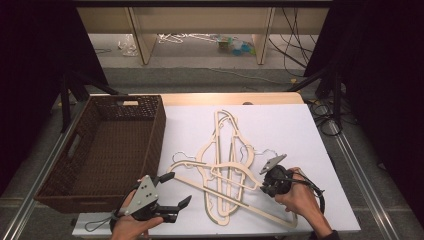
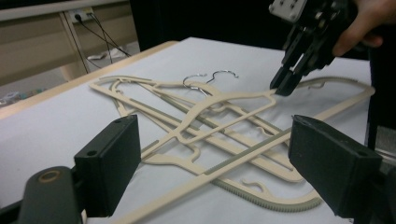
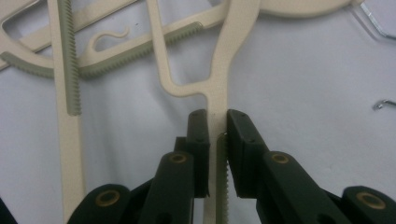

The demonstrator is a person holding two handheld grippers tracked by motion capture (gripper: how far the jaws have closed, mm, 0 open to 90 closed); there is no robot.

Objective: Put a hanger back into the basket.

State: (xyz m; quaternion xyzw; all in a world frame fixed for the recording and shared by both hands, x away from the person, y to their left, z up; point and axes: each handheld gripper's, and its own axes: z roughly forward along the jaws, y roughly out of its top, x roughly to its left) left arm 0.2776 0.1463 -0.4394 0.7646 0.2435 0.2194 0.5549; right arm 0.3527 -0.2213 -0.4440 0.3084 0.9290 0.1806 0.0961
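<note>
Right tongs (image 3: pixel 212 140) clamped on end of a cream hanger's arm (image 3: pixel 232 60) at pile's (image 1: pixel 225 170) right edge; arm's long axis runs left into pile, twd basket (image 1: pixel 102 145). Left tongs (image 1: pixel 170 192) gaping, empty, betw. basket & pile. Basket far left of held hanger; left hand nearer it.

Matt cream plastic hangers (image 1: pixel 227 172), metal hooks (image 2: pixel 210 78), woven wicker basket (image 1: pixel 150 145)
</note>
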